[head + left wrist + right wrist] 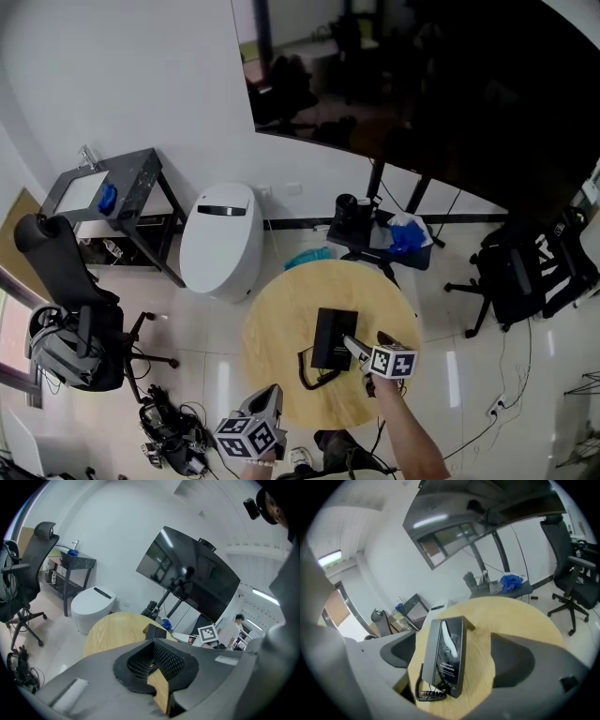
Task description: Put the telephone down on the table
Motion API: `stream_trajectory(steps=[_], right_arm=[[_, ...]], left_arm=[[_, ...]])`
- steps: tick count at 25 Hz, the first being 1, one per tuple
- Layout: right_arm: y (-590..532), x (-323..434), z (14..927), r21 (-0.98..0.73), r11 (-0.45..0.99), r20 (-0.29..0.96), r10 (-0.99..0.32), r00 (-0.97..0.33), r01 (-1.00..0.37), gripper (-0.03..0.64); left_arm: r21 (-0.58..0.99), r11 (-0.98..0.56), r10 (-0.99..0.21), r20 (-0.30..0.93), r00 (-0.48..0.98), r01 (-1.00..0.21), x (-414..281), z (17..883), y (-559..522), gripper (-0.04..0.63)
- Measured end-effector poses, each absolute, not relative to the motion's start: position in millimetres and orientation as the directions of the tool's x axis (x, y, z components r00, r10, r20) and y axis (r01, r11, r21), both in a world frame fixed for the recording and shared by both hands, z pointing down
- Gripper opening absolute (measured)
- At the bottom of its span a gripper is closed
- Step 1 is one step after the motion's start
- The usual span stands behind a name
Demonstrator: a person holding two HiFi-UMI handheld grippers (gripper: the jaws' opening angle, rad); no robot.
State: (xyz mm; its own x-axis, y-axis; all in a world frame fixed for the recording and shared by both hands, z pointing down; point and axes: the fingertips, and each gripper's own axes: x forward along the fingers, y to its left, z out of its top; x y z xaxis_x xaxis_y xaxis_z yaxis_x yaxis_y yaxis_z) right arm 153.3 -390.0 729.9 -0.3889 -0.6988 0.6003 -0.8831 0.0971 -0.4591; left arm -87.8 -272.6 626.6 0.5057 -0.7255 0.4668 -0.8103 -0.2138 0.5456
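**A:** Telephone (pixel 335 337): where is it right now?

**B:** Flat on the round worktop (pixel 281 309), near the middle, with its long side running 12 to 6 o'clock. Its coiled cord (pixel 314 375) loops out at about 7 o'clock from the body.

**A:** So the putting-down is done?

**B:** I judge so, or all but done. The right gripper (pixel 356 349) sits at 4 o'clock of the set, just beside its lower corner. Its jaws are spread wide and grip nothing. Its own view shows the set lying in the gap ahead, apparently clear of both jaws.

**A:** And the other one?

**B:** The left gripper (pixel 272 398) hangs off the worktop's rim at 7 o'clock. Its jaws are drawn together on nothing, and only a sliver of wood shows through the slot.

**A:** What does the next move call for?

**B:** Probably just backing the right gripper straight out toward 4 o'clock. It should not snag the cord or nudge the set.

**A:** Materials?

**B:** The set is a slim black rectangular slab, glossy enough to carry a pale reflection. A narrower strip, likely the handset, runs along one long side. The cord is a tight black coil and looks springy. The worktop is a smooth, pale wood-grain disc. The jaws are matte grey, and the left ones have black mesh pads.
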Motion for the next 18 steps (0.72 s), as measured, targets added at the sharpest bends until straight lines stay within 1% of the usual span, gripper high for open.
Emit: stream_trajectory(steps=[1,2,3,5,7,8,9,10,11,12,13,18], right_arm=[[-384,160,719,-0.466,0.090,0.576,-0.724,-0.379,-0.880,0.491],[-376,166,710,-0.469,0.082,0.557,-0.745,-0.367,-0.879,0.489],[-368,173,702,-0.471,0.071,0.540,-0.765,-0.351,-0.879,0.462],[-348,185,684,-0.470,0.047,0.500,-0.809,-0.310,-0.881,0.342],[-325,193,668,-0.440,0.041,0.459,-0.848,-0.264,-0.897,0.169],[-313,194,663,-0.419,0.044,0.447,-0.859,-0.248,-0.907,0.140],[-300,193,661,-0.404,0.044,0.442,-0.865,-0.237,-0.914,0.136],[-287,192,659,-0.398,0.039,0.438,-0.870,-0.227,-0.917,0.070],[-276,191,658,-0.399,0.031,0.435,-0.873,-0.219,-0.916,0.037],[-265,190,656,-0.405,0.020,0.433,-0.876,-0.211,-0.914,0.032],[-256,189,655,-0.411,0.009,0.431,-0.879,-0.204,-0.912,0.005],[-220,172,649,-0.422,-0.014,0.438,-0.878,-0.190,-0.907,0.003]], left_arm=[[0.545,-0.223,-0.727,0.459,0.510,-0.808,-87,624,-271,-0.014],[0.545,-0.233,-0.729,0.451,0.516,-0.805,-87,620,-269,-0.014],[0.545,-0.244,-0.729,0.442,0.522,-0.802,-86,617,-267,-0.014],[0.547,-0.267,-0.728,0.425,0.538,-0.794,-84,611,-262,-0.014],[0.548,-0.291,-0.724,0.410,0.555,-0.784,-81,606,-255,-0.014],[0.549,-0.302,-0.721,0.404,0.563,-0.780,-80,605,-251,-0.014],[0.550,-0.311,-0.719,0.397,0.570,-0.775,-79,603,-246,-0.014],[0.553,-0.318,-0.717,0.390,0.577,-0.770,-79,602,-241,-0.014],[0.556,-0.325,-0.716,0.383,0.583,-0.765,-79,600,-237,-0.014],[0.558,-0.331,-0.716,0.377,0.588,-0.761,-79,598,-234,-0.014],[0.558,-0.338,-0.716,0.371,0.592,-0.758,-79,596,-231,-0.014],[0.544,-0.378,-0.710,0.350,0.611,-0.750,-77,588,-218,-0.014]])
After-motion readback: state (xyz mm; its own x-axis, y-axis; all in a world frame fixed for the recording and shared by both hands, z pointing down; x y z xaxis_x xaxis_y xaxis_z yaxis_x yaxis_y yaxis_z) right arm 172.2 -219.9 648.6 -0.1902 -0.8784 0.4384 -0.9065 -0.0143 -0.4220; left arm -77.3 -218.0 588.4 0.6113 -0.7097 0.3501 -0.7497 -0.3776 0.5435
